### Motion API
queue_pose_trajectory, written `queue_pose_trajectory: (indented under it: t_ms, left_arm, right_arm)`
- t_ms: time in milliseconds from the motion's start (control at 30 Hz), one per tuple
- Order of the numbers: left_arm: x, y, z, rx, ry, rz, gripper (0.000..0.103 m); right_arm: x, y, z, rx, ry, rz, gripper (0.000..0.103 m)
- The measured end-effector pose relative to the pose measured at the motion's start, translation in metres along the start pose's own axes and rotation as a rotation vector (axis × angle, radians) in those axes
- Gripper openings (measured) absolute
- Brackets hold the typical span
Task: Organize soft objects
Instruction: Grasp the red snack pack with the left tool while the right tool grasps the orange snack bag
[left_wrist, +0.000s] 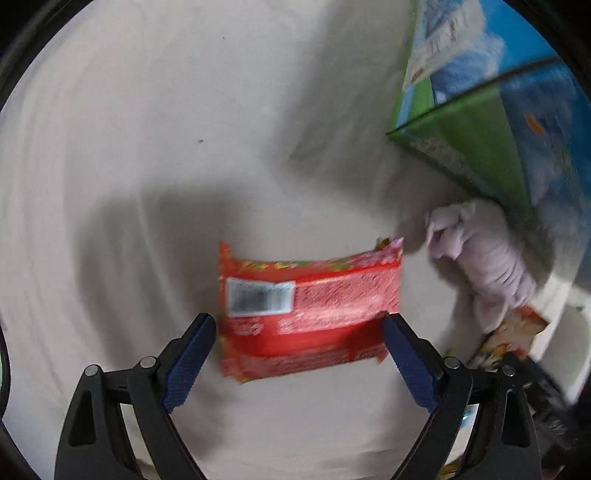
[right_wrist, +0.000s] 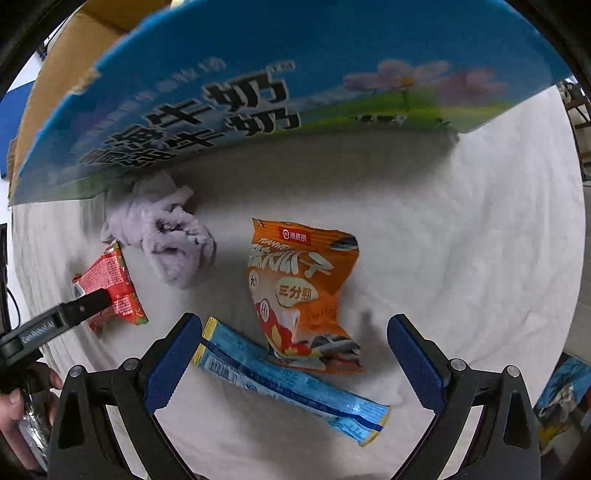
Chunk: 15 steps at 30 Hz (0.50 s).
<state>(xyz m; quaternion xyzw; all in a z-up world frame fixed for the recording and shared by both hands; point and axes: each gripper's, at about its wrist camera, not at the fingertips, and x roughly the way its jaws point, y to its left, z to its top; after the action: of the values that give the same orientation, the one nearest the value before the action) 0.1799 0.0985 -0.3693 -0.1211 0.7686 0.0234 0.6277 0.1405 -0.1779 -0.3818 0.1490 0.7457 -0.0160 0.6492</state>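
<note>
Over a table draped in a white cloth (right_wrist: 461, 229), both hand-held grippers point steeply down at a scatter of soft goods. The left gripper (left_wrist: 299, 328) hangs with its blue-padded jaws spread wide on either side of a red snack packet (left_wrist: 310, 310), which lies flat on the cloth with its barcode label facing up; the pads flank the packet's short ends and show no press on it. From the right wrist view, one black finger of that gripper reaches in from the left and crosses the same red packet.

The right gripper (right_wrist: 291, 343) likewise stands with jaws parted and nothing clamped. Between and just beyond its pads lie an orange snack bag (right_wrist: 303, 291), crumpled and printed with Chinese lettering, and a long blue wrapper (right_wrist: 288, 380) set slantwise, its upper end beside the left pad and the orange bag's lower edge overlapping it.

A bunched lilac cloth (right_wrist: 170, 236) sits between the red packet and the orange bag, close against the foot of a large blue and green carton (right_wrist: 258, 85) that fills the far side of the table. Part of a person's hand (right_wrist: 14, 402) shows at the lower left edge of the right wrist view
</note>
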Motion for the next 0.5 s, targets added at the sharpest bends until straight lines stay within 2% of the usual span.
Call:
queue_pose_trajectory:
  t_ms: [100, 267, 433, 467, 500]
  left_arm:
    - [0.007, -0.003, 0.000, 0.000, 0.006, -0.016, 0.094]
    - [0.016, -0.016, -0.008, 0.060, -0.024, 0.057, 0.093]
    - [0.016, -0.026, -0.017, 0.093, -0.065, 0.083, 0.088]
    - [0.016, -0.027, -0.019, 0.099, -0.070, 0.087, 0.087]
    - [0.015, -0.027, -0.021, 0.105, -0.076, 0.091, 0.087]
  right_arm:
    - [0.007, 0.000, 0.000, 0.010, 0.014, 0.003, 0.102]
    - [0.018, -0.003, -0.001, 0.025, 0.030, 0.008, 0.095]
    - [0.027, -0.002, -0.005, 0.015, 0.044, -0.019, 0.068]
    - [0.029, -0.002, -0.006, 0.013, 0.045, -0.033, 0.057]
    - [0.028, -0.003, -0.007, 0.008, 0.050, -0.041, 0.052]
